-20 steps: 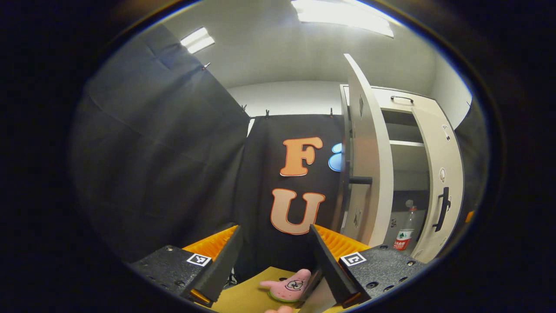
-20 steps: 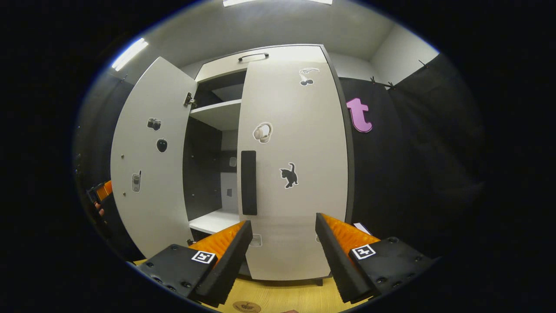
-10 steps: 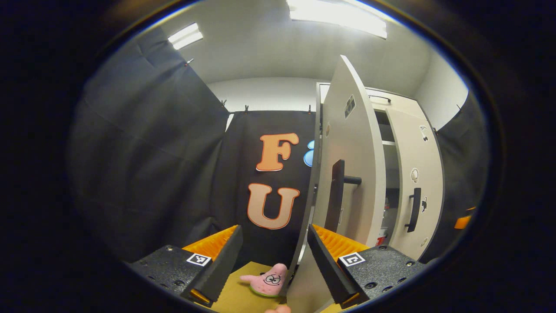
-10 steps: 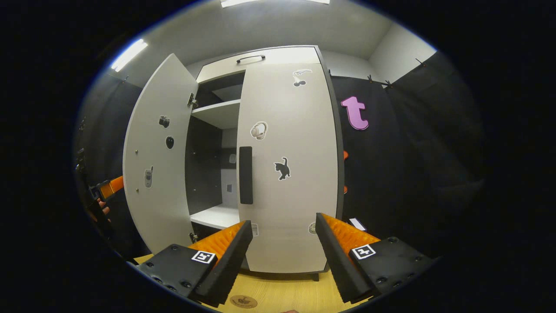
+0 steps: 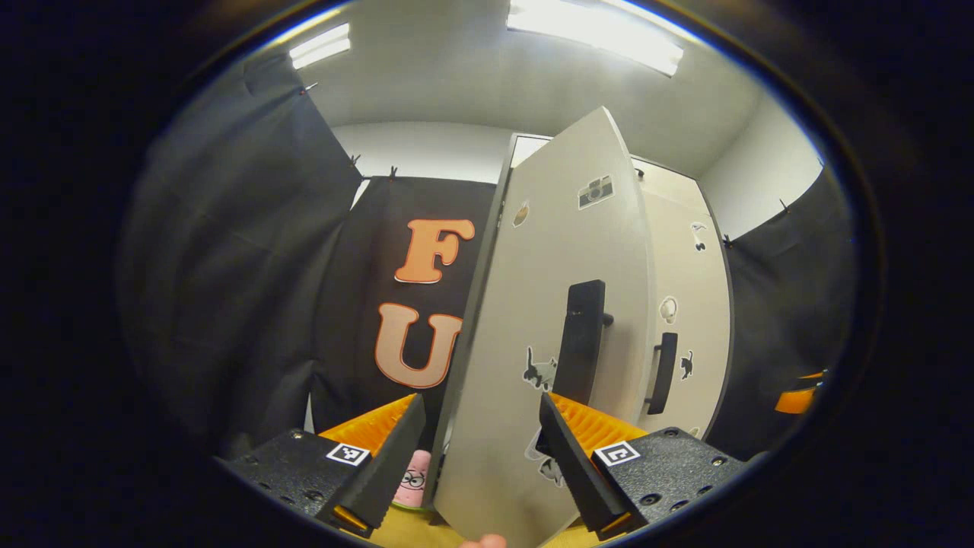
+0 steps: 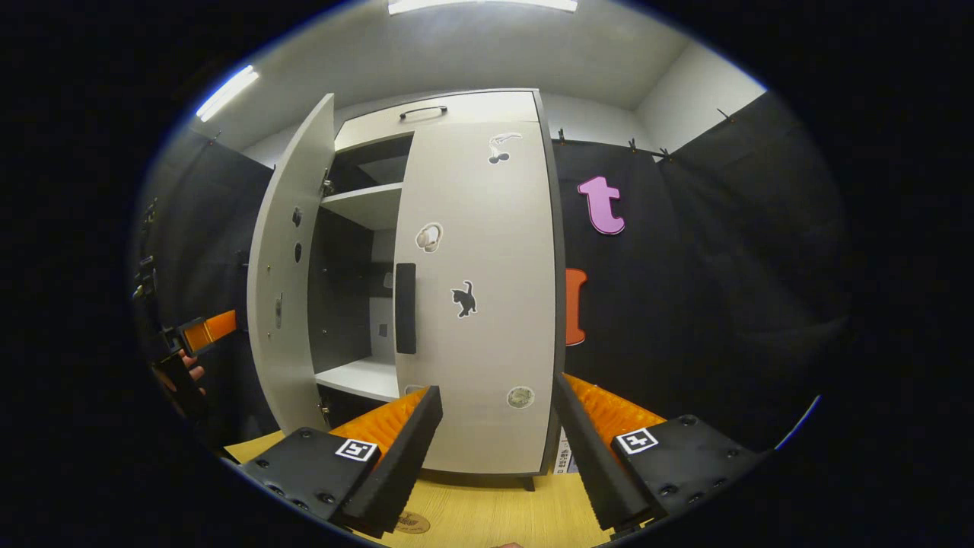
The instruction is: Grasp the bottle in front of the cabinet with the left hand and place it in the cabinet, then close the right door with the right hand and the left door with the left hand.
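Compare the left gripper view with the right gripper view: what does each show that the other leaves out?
Left gripper view: the outer face of the left door with its black handle, and a pink starfish toy.
Right gripper view: the cabinet's shelves behind the half-open left door, and a hand beside it.
Both: the shut right door and the wooden table.

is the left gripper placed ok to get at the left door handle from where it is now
Probably yes. The left gripper is open, right at the left door, whose handle stands just above its fingers on the facing side with nothing between.
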Action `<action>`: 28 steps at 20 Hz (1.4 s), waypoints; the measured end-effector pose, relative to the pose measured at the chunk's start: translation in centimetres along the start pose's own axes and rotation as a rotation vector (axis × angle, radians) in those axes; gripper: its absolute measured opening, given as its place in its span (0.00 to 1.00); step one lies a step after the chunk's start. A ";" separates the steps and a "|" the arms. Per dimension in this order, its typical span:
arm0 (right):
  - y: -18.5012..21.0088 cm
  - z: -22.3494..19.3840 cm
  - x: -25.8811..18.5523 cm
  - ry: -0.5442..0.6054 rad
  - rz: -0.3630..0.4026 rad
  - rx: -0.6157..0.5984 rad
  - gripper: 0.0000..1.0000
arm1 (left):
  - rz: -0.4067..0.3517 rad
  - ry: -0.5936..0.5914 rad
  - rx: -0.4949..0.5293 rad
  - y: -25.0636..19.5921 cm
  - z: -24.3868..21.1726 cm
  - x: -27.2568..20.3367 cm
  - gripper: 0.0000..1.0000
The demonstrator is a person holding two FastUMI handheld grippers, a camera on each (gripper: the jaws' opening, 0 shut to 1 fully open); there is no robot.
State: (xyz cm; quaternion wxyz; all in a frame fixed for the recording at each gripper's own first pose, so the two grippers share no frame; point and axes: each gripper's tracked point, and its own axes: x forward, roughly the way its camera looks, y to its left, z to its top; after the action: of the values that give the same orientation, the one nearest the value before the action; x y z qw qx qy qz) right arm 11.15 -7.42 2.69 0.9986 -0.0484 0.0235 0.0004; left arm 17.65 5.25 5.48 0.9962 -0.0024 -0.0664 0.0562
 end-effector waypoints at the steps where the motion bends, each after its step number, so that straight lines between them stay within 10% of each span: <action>1: -0.3 0.0 -0.2 0.000 -0.008 0.001 0.98 | -0.014 -0.007 -0.008 -0.7 0.3 0.2 0.93; 28: -6.3 -1.4 -1.7 0.039 -0.147 0.055 0.98 | -0.167 0.074 -0.038 -11.3 -5.5 10.1 0.94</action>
State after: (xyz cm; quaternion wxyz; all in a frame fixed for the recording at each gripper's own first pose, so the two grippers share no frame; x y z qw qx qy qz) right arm 9.36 -13.77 2.03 0.9962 -0.0224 0.0394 -0.0747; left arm 29.58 -4.87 1.45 0.9990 -0.0178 -0.0304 -0.0287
